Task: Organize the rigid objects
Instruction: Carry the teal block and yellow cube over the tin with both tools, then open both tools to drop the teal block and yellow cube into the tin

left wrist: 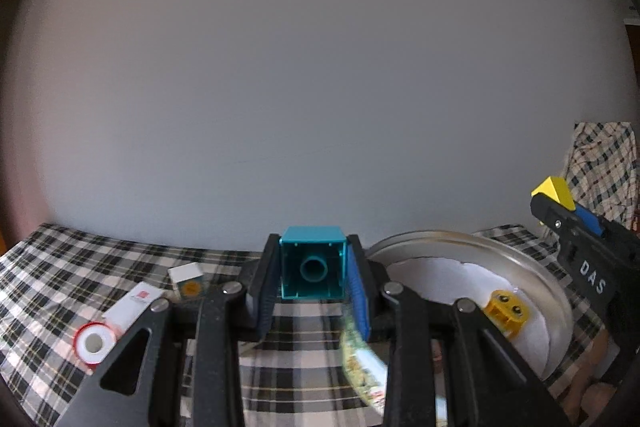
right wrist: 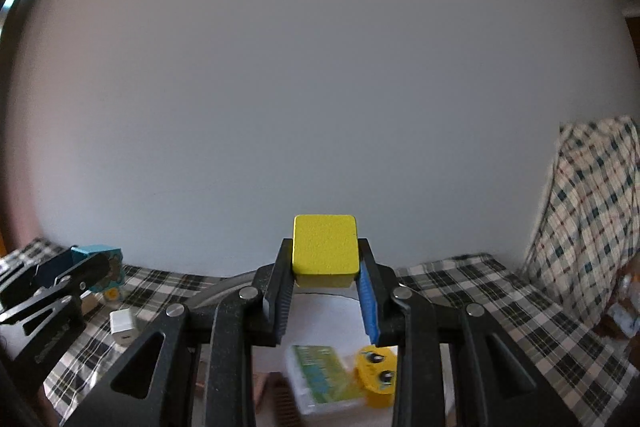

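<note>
With the left gripper (left wrist: 313,273) clamped on a hollow teal block (left wrist: 313,262) and the right gripper (right wrist: 325,277) on a yellow block (right wrist: 325,247), both above the tray (left wrist: 460,241), either could slip or collide.

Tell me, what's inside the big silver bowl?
Inside the silver bowl lies white paper, and on it a small yellow toy with two black dots beside a green-printed packet. The gripper frames cover part of the bowl, so more could be hidden.
</note>
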### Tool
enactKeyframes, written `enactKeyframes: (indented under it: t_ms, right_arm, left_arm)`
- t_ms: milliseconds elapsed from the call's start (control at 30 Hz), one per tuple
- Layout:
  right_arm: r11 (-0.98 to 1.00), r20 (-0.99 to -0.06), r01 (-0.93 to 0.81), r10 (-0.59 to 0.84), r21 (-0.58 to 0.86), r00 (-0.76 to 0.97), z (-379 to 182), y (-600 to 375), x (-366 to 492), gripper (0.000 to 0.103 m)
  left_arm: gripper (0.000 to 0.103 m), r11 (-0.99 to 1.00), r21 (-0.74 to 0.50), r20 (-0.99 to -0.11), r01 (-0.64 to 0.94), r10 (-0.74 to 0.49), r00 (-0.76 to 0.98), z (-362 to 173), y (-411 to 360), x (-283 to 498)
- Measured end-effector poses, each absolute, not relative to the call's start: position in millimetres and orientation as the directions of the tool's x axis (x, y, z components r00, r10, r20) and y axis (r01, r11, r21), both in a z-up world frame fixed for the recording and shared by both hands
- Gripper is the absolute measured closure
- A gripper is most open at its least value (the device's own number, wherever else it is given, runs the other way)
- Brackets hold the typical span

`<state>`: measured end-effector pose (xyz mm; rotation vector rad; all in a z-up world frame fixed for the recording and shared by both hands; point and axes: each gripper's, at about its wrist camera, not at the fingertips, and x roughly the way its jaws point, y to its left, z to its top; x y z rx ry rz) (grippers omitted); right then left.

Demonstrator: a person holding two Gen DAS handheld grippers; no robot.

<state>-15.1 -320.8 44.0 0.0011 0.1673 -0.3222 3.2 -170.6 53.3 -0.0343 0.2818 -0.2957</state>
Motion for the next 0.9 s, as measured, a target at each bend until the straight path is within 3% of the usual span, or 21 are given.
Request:
enactKeyframes:
  t_ms: [233, 500, 667, 900]
  right_arm:
    - [0.92, -0.195, 0.39, -0.377, 0.033, 0.906, 50, -373, -18, 0.071]
    - [0.9, -0.311, 0.421, -0.37, 0.114, 0.875, 35, -422, -2, 0.071]
    - [0.915, -0.388, 0.389, -0.322, 0.105, 0.863, 22, -421, 15, 0.071]
    - [0.931, -0.429, 0.364, -0.318, 0.028, 0.846, 14, -405, 26, 0.071]
  left_arm:
    - [0.073, 0.929, -0.068, -0.279, 0.363, -0.367, 0.887, 54, -202, 6]
    - [0.073, 0.904, -0.064, -0.337, 0.424, -0.419, 0.843, 45, -243, 12]
    - [0.073, 0.9, -0.041, -0.391, 0.434, -0.414, 0.822, 37, -261, 14]
    - [0.073, 0.905, -0.017, -0.454, 0.424, -0.385, 0.804, 25, -272, 20]
